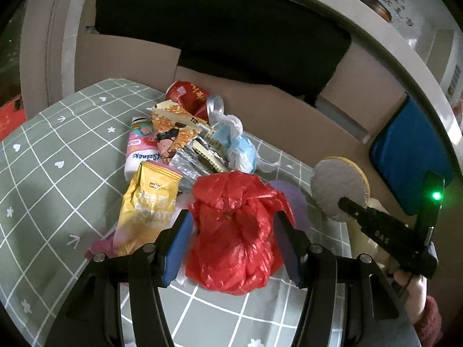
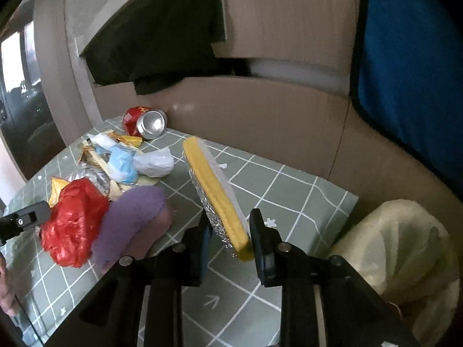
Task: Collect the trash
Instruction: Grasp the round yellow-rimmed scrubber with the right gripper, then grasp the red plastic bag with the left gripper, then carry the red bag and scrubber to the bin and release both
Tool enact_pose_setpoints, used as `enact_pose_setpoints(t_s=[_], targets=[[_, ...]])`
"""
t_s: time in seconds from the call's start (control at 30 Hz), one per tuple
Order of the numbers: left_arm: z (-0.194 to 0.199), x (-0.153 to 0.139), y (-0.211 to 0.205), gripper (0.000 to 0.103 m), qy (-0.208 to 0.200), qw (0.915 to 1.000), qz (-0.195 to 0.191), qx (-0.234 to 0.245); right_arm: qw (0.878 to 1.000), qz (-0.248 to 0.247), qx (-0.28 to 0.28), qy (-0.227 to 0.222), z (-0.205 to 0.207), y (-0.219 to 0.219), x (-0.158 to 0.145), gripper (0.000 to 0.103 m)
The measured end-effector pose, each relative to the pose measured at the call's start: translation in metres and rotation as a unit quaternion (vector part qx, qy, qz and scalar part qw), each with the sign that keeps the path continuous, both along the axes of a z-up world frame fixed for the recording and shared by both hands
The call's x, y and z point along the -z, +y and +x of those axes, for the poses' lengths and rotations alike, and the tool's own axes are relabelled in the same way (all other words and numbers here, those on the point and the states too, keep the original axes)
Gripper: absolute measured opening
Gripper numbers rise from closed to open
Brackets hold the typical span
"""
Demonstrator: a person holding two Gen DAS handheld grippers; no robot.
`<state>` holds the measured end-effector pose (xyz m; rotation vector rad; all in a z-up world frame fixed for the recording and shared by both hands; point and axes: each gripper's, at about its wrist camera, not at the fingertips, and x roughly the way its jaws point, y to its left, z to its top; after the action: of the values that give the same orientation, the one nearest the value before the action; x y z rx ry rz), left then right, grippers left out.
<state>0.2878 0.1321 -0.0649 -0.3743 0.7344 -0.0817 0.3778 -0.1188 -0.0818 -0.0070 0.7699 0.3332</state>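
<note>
Crinkled red plastic bag (image 1: 234, 231) between left fingers (image 1: 178, 248)

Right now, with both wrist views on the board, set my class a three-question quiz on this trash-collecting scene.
1. True or false: the right gripper holds a round yellow-edged pad on edge between its jaws.
2. Multiple choice: the left gripper has its jaws around
A. the red can
B. the red plastic bag
C. the yellow snack packet
3. Fill in: the lined bin stands off the table's ____ edge in the right wrist view.

Key: 1 true; 2 B; 3 right
</note>
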Motion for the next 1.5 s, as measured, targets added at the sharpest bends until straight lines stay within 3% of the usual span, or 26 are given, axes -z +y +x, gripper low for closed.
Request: enact_pose_setpoints(t_s=[0.07, 0.27, 0.47, 0.57, 0.67, 1.0, 1.17, 1.5], targets=[[0.005, 0.001, -0.002, 0.058, 0.003, 1.0000, 0.008, -0.004, 1.000, 0.019, 0.000, 0.002, 0.001, -0.006, -0.001, 0.013], [0.022, 0.012, -0.008, 0.058, 0.019, 0.9996, 0.020, 0.000, 1.000, 0.025, -0.013, -0.015, -0.014, -0.009, -0.013, 0.013], [0.030, 0.024, -0.005, 0.058, 0.041, 0.9990, -0.015, -0.006, 0.999, 0.014, -0.027, -0.019, -0.026, -0.004, -0.024, 0.013], [0.030, 0.025, -0.002, 0.052, 0.044, 0.9985, -0.032, -0.005, 0.999, 0.010, -0.031, -0.015, -0.029, 0.000, -0.027, 0.013], [0.023, 0.020, -0.003, 0.047, 0.034, 0.9992, -0.022, -0.006, 0.999, 0.003, -0.032, -0.015, -0.034, 0.005, -0.034, 0.013], [-0.008, -0.035, -0.014, 0.045, -0.054, 0.9985, -0.008, 0.004, 0.999, 0.005, -0.027, -0.044, -0.056, -0.001, -0.069, 0.013], [-0.013, -0.060, -0.023, 0.045, -0.077, 0.9970, -0.010, 0.004, 0.998, 0.006, -0.019, -0.063, -0.068, -0.012, -0.086, 0.013], [-0.019, -0.105, -0.092, 0.046, -0.114, 0.9926, 0.016, 0.039, 0.995, 0.004, 0.008, -0.096, -0.087, -0.060, -0.116, 0.013]])
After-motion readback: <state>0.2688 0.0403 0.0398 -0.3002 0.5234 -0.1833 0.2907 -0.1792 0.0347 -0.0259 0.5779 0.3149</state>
